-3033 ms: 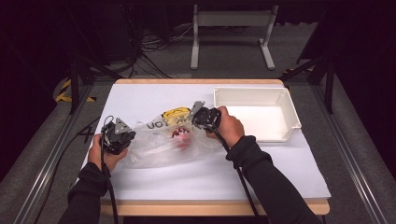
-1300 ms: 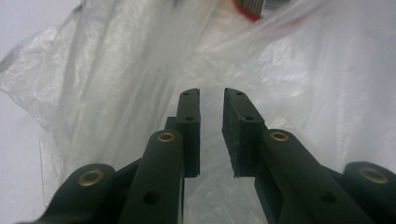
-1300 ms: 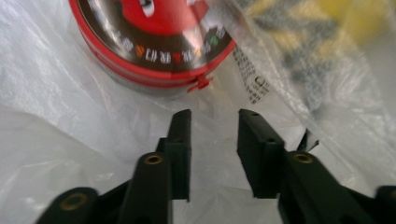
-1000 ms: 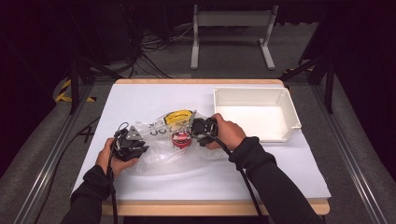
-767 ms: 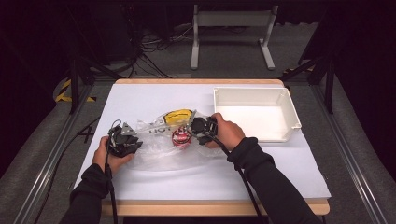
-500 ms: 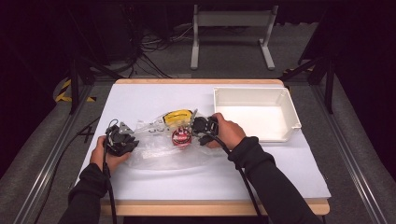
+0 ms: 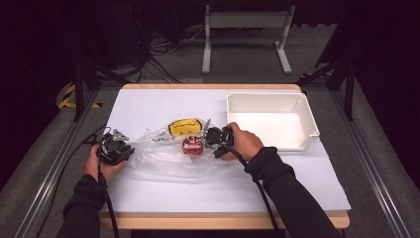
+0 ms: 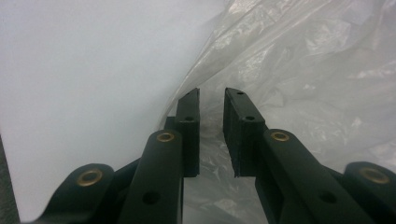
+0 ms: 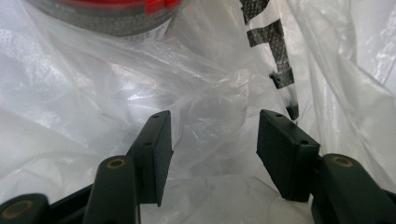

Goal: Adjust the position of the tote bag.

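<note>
A clear plastic bag [image 7: 171, 161] lies on the white table [image 7: 148, 101]. Inside it are a red-lidded jar [image 7: 192, 145] and a yellow packet [image 7: 185, 126]. My left gripper [image 7: 128, 151] rests at the bag's left end. In the left gripper view its jaws [image 8: 211, 95] stand a narrow gap apart, with loose bag film [image 8: 299, 70] in and beyond the gap. My right gripper [image 7: 207, 137] sits just right of the jar. Its jaws [image 9: 212, 123] have just been opening and stand open over crumpled film [image 9: 84, 93], with the jar [image 9: 107, 16] just ahead.
A white tray [image 7: 302, 106] stands at the right rear of the table, close to my right hand [image 7: 242, 144]. A black-and-white printed strip [image 9: 273, 42] shows on the bag. Cables trail from both grippers toward the near edge. Metal frame legs stand beyond the table.
My left gripper has slid left along the table at the bag's end. The right hand has stayed beside the jar, having come down from the bag's top since the oldest frame.
</note>
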The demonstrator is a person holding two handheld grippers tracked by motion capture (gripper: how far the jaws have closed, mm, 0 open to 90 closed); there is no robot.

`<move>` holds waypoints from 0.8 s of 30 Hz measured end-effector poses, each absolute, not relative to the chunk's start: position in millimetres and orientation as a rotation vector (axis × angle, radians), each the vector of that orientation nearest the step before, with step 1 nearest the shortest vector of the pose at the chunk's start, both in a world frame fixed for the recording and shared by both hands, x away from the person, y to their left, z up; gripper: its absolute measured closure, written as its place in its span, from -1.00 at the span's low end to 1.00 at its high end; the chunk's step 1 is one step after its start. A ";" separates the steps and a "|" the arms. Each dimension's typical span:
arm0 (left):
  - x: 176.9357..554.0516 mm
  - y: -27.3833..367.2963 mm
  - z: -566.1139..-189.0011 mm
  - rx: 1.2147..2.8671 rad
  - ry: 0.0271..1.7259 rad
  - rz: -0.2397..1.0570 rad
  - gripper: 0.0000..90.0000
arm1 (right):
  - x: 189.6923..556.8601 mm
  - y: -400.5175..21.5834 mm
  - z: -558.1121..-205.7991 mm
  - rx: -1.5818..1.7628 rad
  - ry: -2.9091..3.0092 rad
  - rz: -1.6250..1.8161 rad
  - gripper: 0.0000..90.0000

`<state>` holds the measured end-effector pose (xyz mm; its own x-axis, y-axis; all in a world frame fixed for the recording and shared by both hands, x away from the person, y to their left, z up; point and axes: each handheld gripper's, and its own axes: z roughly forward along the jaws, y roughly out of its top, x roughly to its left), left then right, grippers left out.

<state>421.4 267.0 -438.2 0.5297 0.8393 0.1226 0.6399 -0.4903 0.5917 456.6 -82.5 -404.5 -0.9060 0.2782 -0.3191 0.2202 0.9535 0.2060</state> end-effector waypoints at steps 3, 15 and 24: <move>420.1 269.4 -437.7 2.278 1.212 0.544 0.71 | 453.7 -82.3 -406.0 0.376 2.756 0.235 -0.01; 396.4 259.4 -398.4 2.086 0.956 0.483 0.10 | 450.9 -84.2 -398.5 0.393 2.729 0.327 0.01; 369.8 223.6 -378.0 2.099 0.726 0.480 -0.13 | 450.8 -84.3 -395.0 0.403 2.720 0.384 0.03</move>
<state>369.8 223.6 -378.0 0.7587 0.6469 0.0768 0.3241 -0.4772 0.8169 450.8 -84.3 -395.0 -0.8932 0.3246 -0.3112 0.2258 0.9222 0.3139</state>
